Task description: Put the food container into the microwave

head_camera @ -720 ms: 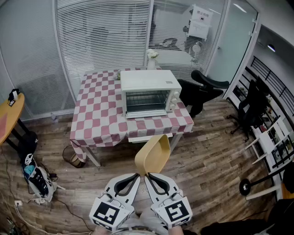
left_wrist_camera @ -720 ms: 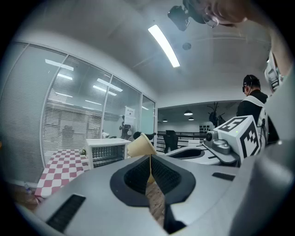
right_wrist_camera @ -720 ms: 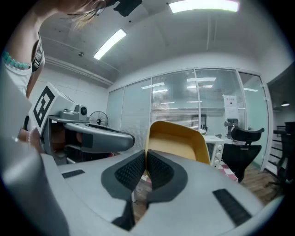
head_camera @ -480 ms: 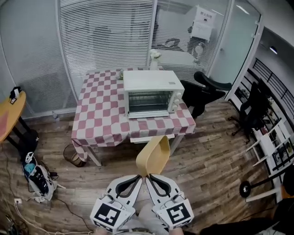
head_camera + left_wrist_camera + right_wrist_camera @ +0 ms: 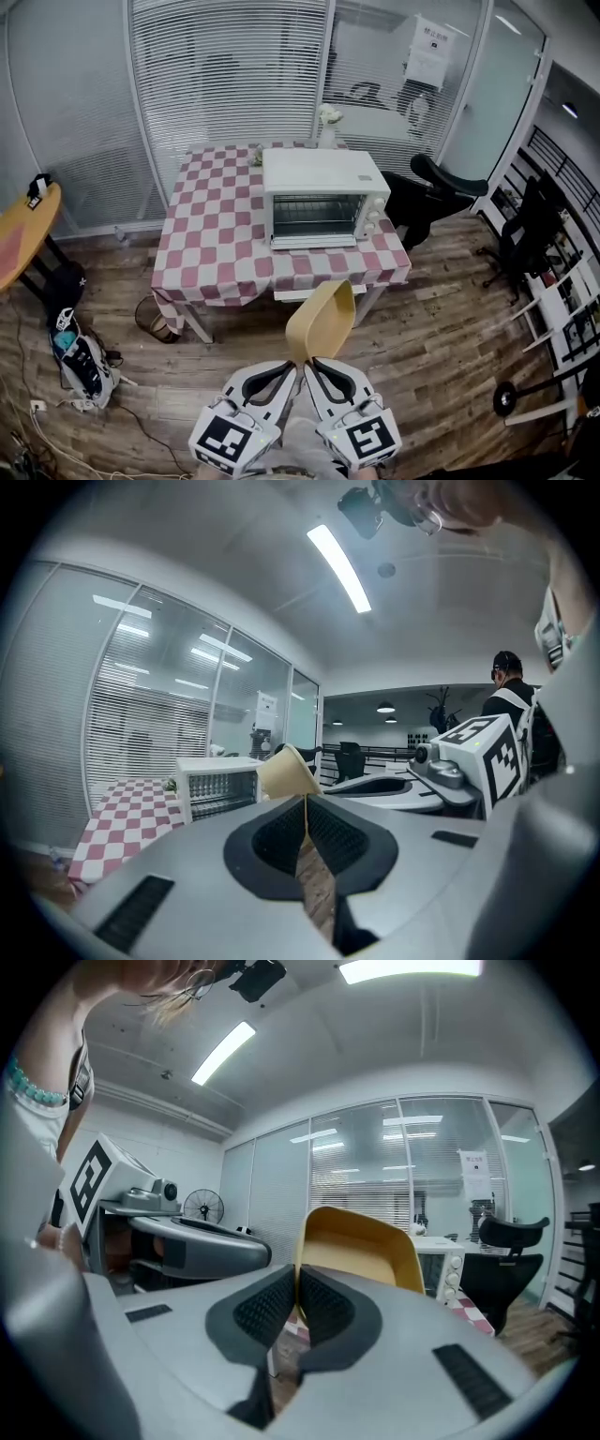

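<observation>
Both left gripper (image 5: pixel 291 366) and right gripper (image 5: pixel 309 364) pinch food container (image 5: pixel 322 317), side-by-side.

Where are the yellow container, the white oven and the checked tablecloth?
yellow container (image 5: pixel 322 319), head view, middle of its wall.
white oven (image 5: pixel 315 217), head view, its glass door.
checked tablecloth (image 5: pixel 208 239), head view, bare left part.

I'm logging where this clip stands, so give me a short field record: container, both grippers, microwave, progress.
container: tan food container, held in the air over the floor, short of the table
left gripper: shut on the container's near rim
right gripper: shut on the same rim, beside the left
microwave: white, on the checked table, door closed
progress: container not yet inside
</observation>
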Motion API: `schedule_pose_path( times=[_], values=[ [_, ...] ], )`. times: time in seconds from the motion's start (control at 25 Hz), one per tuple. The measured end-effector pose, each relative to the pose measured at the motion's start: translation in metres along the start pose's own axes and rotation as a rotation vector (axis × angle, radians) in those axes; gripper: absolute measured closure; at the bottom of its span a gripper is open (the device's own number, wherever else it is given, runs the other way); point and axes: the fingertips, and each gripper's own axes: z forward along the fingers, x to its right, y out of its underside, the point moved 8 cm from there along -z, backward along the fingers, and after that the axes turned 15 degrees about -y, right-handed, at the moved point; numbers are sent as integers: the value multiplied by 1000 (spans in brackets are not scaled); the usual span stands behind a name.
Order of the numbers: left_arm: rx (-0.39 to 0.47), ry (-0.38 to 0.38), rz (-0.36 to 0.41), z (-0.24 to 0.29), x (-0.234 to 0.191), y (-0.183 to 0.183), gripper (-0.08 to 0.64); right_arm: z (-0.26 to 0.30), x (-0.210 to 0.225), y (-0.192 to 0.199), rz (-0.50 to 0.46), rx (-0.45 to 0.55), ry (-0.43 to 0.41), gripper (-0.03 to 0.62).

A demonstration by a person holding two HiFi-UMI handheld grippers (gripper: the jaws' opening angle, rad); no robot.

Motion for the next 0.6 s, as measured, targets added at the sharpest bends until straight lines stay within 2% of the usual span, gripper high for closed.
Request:
schedule_pose_path(
  times=[0.6],
  values=[
    [8,-56,20,129,-50,-36,543,61,135,-21,-22,12,-45,583]
  ],
)
